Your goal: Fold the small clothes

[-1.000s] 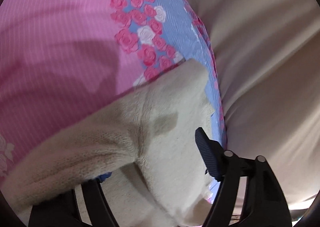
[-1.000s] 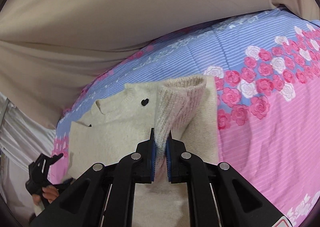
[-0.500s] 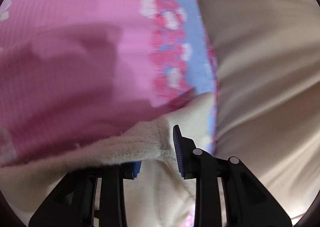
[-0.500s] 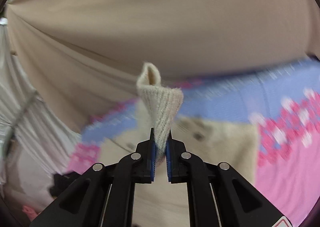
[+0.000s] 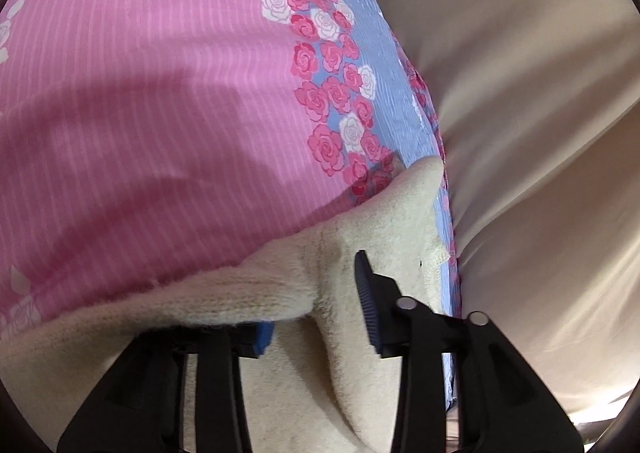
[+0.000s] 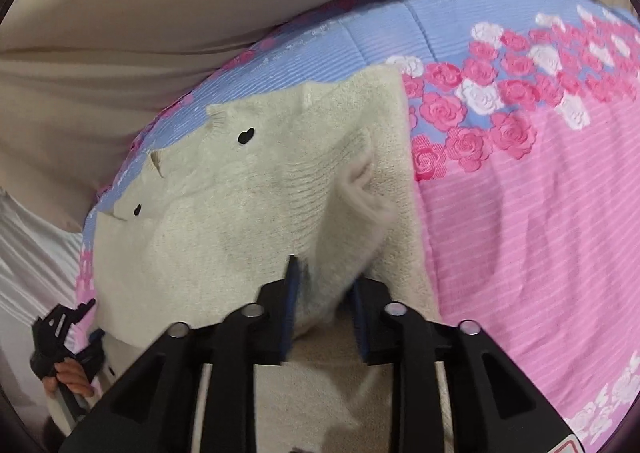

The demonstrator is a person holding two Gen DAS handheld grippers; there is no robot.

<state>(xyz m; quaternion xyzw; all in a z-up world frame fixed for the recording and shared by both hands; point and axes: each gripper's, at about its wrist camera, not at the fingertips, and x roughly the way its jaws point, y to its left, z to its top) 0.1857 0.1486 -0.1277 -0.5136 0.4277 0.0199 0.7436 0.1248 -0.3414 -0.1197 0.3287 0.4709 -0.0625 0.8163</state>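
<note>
Right fingers (image 6: 322, 323) low over sweater (image 6: 240, 221), now parted, sleeve released between them. Left fingers (image 5: 316, 319) still wide apart, sweater fold (image 5: 320, 261) between, ungripped, on bed (image 5: 140, 93).

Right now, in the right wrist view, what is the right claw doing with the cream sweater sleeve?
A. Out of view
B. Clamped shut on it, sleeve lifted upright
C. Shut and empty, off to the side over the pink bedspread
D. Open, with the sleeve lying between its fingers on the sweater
D: the right claw shows a clear gap between its blue pads, and the sleeve lies slack on the sweater.
</note>
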